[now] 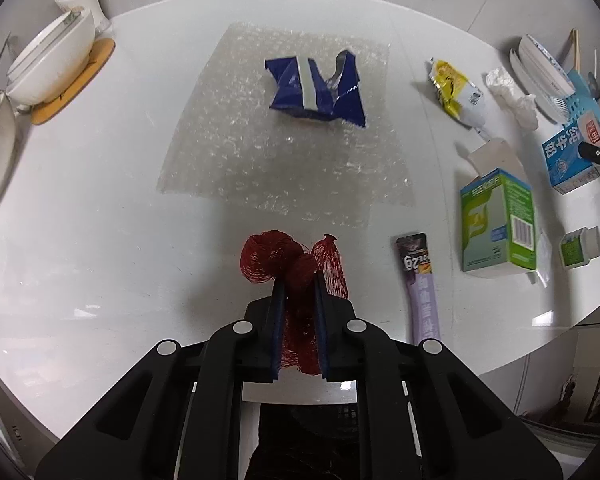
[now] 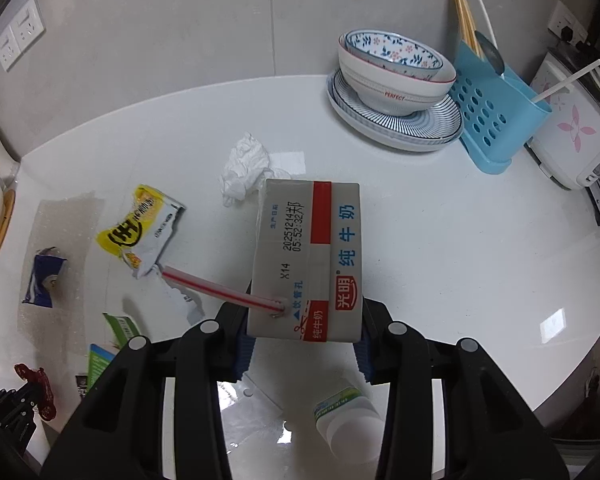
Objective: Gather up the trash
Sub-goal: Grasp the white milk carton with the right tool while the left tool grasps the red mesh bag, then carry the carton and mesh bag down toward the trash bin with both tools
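In the left wrist view my left gripper (image 1: pixel 299 280) is shut on a red mesh net (image 1: pixel 260 256), which bunches out past the fingertips just above the white table (image 1: pixel 80 240). In the right wrist view a grey, blue and red milk carton (image 2: pixel 312 248) with a red-striped straw (image 2: pixel 220 288) sits between the blue pads (image 2: pixel 244 344) of my right gripper (image 2: pixel 304 320), and both pads touch its sides. On the table lie a blue wrapper (image 1: pixel 316 88) on a bubble-wrap sheet (image 1: pixel 220 152), a yellow wrapper (image 1: pixel 456 88), and a crumpled tissue (image 1: pixel 512 92).
A green box (image 1: pixel 496 224), a purple sachet (image 1: pixel 420 280) and a small bottle (image 1: pixel 580 246) lie to the right. White bowls (image 1: pixel 48 64) stand at the far left. Stacked bowls on plates (image 2: pixel 396 72), a blue utensil rack (image 2: pixel 492 120) and a rice cooker (image 2: pixel 572 128) fill the back right.
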`<state>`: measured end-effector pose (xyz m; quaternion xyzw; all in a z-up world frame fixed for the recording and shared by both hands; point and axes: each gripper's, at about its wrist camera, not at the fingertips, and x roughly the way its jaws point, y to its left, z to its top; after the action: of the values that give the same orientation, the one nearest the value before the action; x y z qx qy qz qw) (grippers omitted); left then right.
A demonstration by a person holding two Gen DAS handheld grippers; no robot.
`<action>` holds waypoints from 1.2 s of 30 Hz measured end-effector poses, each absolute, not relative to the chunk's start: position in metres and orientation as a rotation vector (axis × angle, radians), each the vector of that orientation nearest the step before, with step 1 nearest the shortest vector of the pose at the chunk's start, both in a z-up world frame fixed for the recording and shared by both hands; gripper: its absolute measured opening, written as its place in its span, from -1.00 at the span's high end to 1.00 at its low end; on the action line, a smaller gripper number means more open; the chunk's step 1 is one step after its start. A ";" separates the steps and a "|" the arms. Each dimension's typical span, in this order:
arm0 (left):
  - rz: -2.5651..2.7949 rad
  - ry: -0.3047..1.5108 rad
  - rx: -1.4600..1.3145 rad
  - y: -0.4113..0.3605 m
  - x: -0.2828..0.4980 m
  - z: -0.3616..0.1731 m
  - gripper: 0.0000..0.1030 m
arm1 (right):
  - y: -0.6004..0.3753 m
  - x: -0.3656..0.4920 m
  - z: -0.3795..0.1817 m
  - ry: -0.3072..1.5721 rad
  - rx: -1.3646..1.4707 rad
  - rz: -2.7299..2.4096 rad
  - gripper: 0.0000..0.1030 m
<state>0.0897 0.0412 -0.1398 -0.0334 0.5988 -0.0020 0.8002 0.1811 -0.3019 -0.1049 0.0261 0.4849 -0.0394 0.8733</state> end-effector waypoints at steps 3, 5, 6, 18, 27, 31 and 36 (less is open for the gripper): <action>-0.009 1.254 -0.078 0.040 0.088 -0.125 0.77 | -0.301 0.171 -0.091 0.980 0.060 -0.070 0.26; -0.007 1.226 -0.076 0.038 0.086 -0.113 0.77 | -0.300 0.162 -0.078 0.956 0.060 -0.057 0.26; -0.007 1.214 -0.076 0.037 0.085 -0.106 0.77 | -0.300 0.158 -0.073 0.944 0.061 -0.053 0.26; -0.016 1.062 -0.072 0.022 0.066 -0.041 0.77 | -0.291 0.087 -0.023 0.824 0.079 0.030 0.26; -0.036 1.010 -0.097 0.007 0.033 -0.023 0.77 | -0.283 0.026 -0.018 0.806 0.082 0.102 0.26; -0.040 1.012 -0.102 0.001 0.014 -0.025 0.77 | -0.280 0.004 -0.024 0.817 0.075 0.131 0.26; -0.050 1.019 -0.115 -0.006 -0.012 -0.032 0.77 | -0.276 -0.023 -0.035 0.838 0.063 0.161 0.26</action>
<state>-0.0124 -0.0061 -0.0323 -0.0550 0.4876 -0.0241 0.8710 -0.0228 -0.2762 -0.0349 0.0303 0.4063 0.0781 0.9099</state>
